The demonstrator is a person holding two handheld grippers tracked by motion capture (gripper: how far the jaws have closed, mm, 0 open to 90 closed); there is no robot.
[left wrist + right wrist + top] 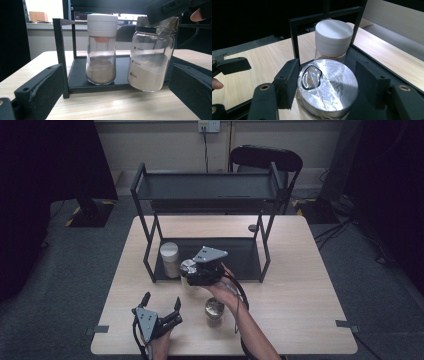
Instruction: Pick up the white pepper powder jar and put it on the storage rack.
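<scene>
Foil-capped jar (327,87): base cut off by the right gripper view's bottom edge. In the left gripper view its cap hides behind the right gripper (170,10). Volume marks blurred, unreadable. Third jar (214,311): contents too small to tell.

Right gripper (186,268) clamped, left gripper (161,307) spread
</scene>
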